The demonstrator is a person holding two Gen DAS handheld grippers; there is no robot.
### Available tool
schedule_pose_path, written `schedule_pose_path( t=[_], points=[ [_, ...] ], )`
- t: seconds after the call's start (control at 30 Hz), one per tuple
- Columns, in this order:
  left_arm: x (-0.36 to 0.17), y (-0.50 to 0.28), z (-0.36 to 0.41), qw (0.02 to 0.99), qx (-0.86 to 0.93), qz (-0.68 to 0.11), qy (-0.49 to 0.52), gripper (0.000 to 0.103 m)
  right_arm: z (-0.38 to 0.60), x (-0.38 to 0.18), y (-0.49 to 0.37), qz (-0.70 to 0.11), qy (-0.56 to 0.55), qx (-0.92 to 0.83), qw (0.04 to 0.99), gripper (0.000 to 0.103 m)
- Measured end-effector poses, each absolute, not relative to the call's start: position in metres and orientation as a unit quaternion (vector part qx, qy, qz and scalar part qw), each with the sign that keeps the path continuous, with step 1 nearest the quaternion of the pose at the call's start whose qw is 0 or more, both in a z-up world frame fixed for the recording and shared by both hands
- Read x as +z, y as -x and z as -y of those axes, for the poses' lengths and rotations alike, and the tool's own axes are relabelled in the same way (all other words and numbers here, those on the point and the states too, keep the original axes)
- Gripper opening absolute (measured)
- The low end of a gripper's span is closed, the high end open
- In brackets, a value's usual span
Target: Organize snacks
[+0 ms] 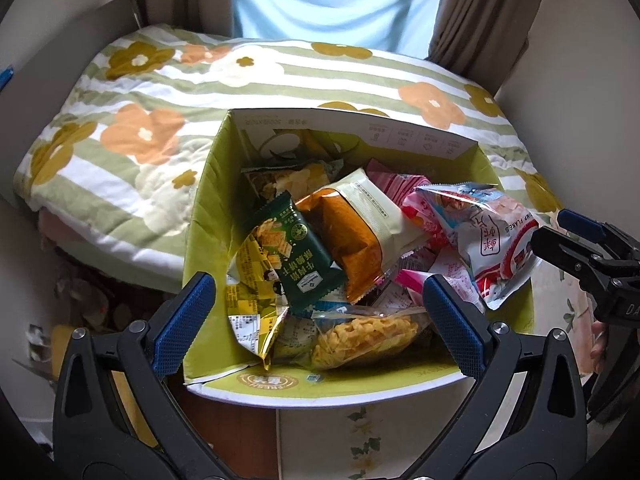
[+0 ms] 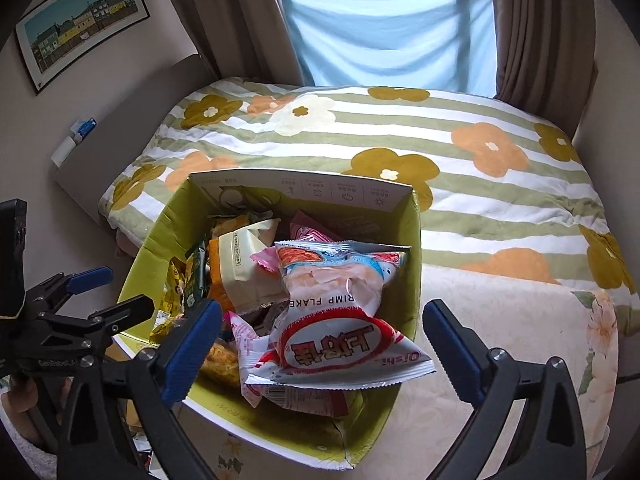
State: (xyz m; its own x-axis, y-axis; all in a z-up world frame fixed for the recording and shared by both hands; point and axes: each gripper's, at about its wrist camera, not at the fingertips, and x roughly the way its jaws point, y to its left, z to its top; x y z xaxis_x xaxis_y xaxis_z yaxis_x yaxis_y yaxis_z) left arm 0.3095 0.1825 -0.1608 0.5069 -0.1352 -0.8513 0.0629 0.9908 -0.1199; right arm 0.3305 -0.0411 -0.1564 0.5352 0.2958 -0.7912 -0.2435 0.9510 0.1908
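Note:
An open green cardboard box (image 1: 204, 216) holds several snack packets. In the left wrist view I see a dark green cracker packet (image 1: 298, 256), an orange and cream bag (image 1: 356, 236), a clear bag of yellow noodles (image 1: 368, 336) and a white, red and blue shrimp flakes bag (image 1: 492, 240). My left gripper (image 1: 320, 320) is open and empty above the box's near side. In the right wrist view the shrimp flakes bag (image 2: 340, 312) lies on top of the pile in the box (image 2: 156, 240). My right gripper (image 2: 320, 344) is open around it without touching. The left gripper (image 2: 108, 292) shows at the left.
The box stands at the foot of a bed with a striped flower quilt (image 1: 132, 112) (image 2: 460, 152). A pale floral cloth (image 2: 500, 340) lies right of the box. Curtains and a window are behind the bed. A framed picture (image 2: 80, 20) hangs on the left wall.

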Motion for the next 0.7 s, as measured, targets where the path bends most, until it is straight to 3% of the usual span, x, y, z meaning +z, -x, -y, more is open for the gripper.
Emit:
schedule_pose_path(
  t=[0.33,0.7],
  points=[
    [-0.133,-0.284,-0.164,0.882,-0.066,-0.465,0.023,0.103,0.05,-0.134,-0.304,-0.43,-0.035,0.134,0.892,0.1],
    [-0.053,-0.189,-0.105,0.934,-0.059,-0.352,-0.002,0.103,0.107,-0.062,-0.214,-0.349,-0.037,0.098,0.931,0.1]
  ],
)
